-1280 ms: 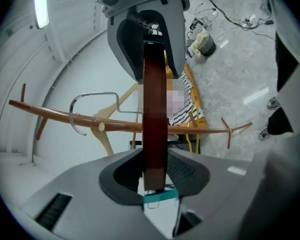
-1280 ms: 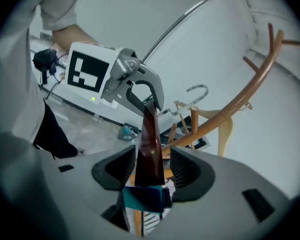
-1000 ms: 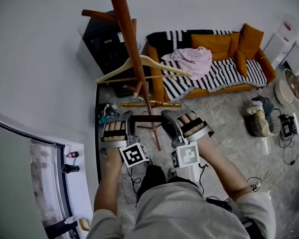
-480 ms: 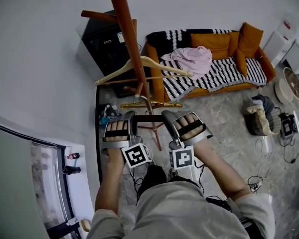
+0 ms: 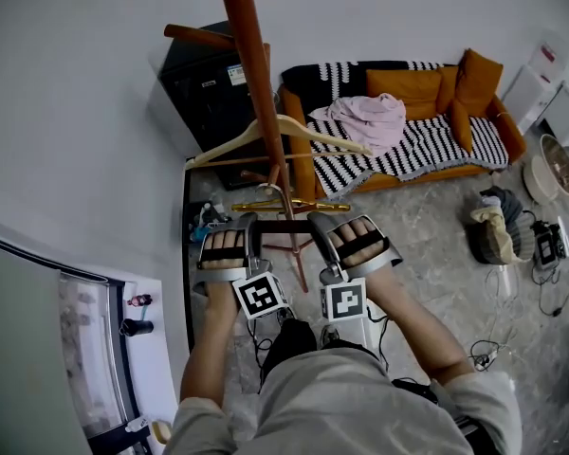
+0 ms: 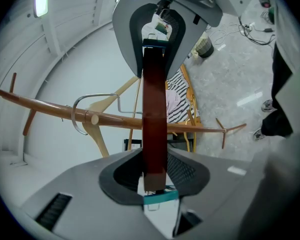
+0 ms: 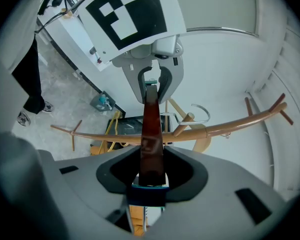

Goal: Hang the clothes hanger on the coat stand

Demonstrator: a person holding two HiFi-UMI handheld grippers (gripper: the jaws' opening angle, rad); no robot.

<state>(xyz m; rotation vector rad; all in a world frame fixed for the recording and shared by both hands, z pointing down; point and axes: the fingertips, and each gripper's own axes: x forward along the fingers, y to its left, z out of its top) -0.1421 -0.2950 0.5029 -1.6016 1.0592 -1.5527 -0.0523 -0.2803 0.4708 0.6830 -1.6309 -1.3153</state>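
While the left gripper point(image 5: 249, 224) clamps one end of the dark hanger point(image 5: 283, 226), the right gripper point(image 5: 315, 224), whose jaws have just been closing, grips the other end. The bar lies level between them, its hook point(image 5: 276, 191) just beside the stand point(image 5: 256, 74), below a pale hanger point(image 5: 313, 133) hung there.

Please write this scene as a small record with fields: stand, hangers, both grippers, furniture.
coat stand: brown wooden pole with pegs, before a black cabinet
light hanger: wooden, hangs on the stand
dark hanger: level between both grippers; metal hook at the pole
left gripper: shut on one end of it
right gripper: jaws have just been closing; shut on the other end
sofa: orange, pink cloth on it
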